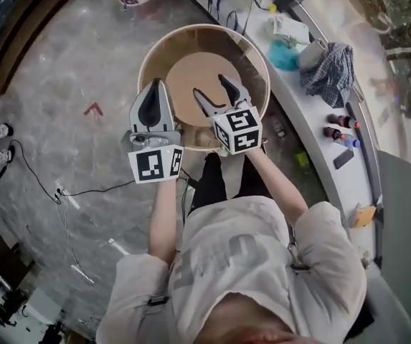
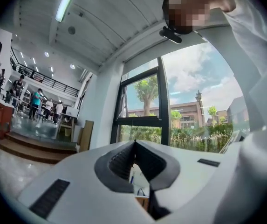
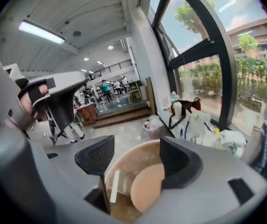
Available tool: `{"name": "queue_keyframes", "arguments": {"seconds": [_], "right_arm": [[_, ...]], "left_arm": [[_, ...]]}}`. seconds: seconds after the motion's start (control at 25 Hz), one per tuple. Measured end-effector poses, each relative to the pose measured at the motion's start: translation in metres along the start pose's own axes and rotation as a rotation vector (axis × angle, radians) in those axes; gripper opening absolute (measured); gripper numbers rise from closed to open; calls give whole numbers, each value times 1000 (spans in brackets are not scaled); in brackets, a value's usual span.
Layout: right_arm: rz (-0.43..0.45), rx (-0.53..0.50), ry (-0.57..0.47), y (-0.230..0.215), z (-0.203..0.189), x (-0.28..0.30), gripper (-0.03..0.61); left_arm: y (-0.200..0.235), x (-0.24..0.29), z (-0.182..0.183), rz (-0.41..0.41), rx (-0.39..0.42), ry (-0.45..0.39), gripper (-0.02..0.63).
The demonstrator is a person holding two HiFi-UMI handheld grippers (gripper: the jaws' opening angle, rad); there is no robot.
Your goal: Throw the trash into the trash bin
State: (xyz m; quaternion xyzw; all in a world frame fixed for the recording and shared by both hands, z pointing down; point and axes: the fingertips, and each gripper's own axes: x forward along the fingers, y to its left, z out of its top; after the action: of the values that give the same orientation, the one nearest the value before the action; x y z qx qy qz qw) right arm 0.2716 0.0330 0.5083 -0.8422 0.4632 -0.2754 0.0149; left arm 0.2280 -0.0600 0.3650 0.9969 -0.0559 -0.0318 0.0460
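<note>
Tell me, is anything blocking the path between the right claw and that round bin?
Nothing visible does. The right gripper hangs over the trash bin's open mouth, with its jaws apart and empty. The bin has no lid on it.

Daylight pours through tall windows (image 3: 203,55) at the right of both gripper views, and a ceiling strip light (image 2: 65,3) glows at upper left. Fisheye bending darkens every corner. The left claw (image 2: 134,143), close to the lens, looks soft. The glossy floor (image 1: 62,70) gleams.
</note>
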Motion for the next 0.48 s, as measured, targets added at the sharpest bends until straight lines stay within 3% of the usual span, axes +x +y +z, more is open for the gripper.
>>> {"name": "queue_keyframes", "arguments": {"seconds": [0.24,0.48], "right_arm": [[-169,102,260,-53,-157,-12,295],[-295,130,438,-76,-268,-34,295]], "left_arm": [[-32,-15,-88,-48,-71,171,12],[-49,-37,-131,-88,-69,263,12]]}}
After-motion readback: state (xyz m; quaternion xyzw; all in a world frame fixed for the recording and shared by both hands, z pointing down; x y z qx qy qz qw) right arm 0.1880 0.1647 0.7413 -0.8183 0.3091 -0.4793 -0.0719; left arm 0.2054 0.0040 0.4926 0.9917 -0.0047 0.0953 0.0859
